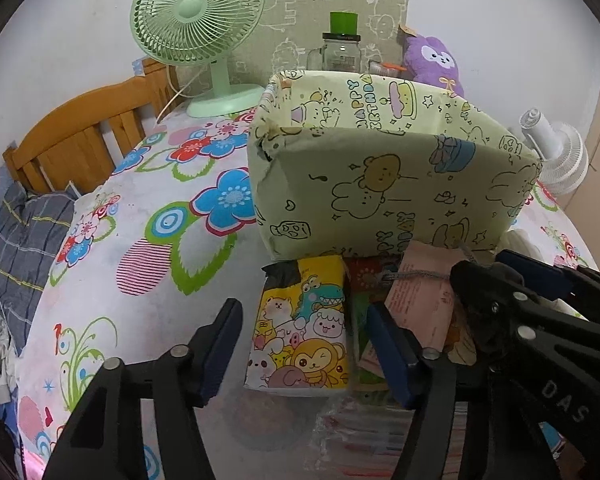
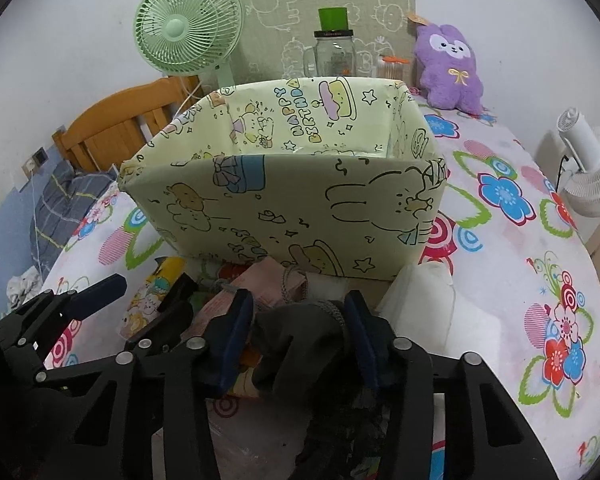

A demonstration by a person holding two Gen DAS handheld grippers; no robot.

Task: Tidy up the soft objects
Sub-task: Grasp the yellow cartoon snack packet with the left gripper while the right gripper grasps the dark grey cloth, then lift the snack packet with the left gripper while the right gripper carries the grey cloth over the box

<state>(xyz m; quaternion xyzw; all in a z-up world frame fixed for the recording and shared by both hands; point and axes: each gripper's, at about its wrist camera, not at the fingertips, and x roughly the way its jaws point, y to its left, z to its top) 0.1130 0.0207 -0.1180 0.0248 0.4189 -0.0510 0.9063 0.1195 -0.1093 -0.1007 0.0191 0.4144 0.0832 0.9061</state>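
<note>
A dark grey knitted soft item (image 2: 296, 344), crumpled and with a grey cord at its far edge, lies on the flower-printed bed sheet (image 2: 512, 280) just near of the pale green open box covered in cartoon birthday paper (image 2: 284, 208). The right gripper (image 2: 298, 340) is clenched on this dark item, its blue-padded fingers (image 2: 236, 336) pressing it from both sides. The left gripper (image 1: 300, 344) is released, its fingers spread either side of a tissue pack printed with cartoon animals (image 1: 300, 328) without touching it.

The left wrist view shows the pack's full printed face and a pink paper-like pouch with a grey drawstring (image 1: 416, 304) to its right, beside the right gripper's black frame. The right wrist view instead shows the box's bare inside and a white soft bundle (image 2: 420, 304) right of the gripper. At the far edge stand a mint green desk fan (image 2: 188, 28), a glass jar with a green lid (image 2: 334, 48) and a purple plush rabbit (image 2: 452, 68).
</note>
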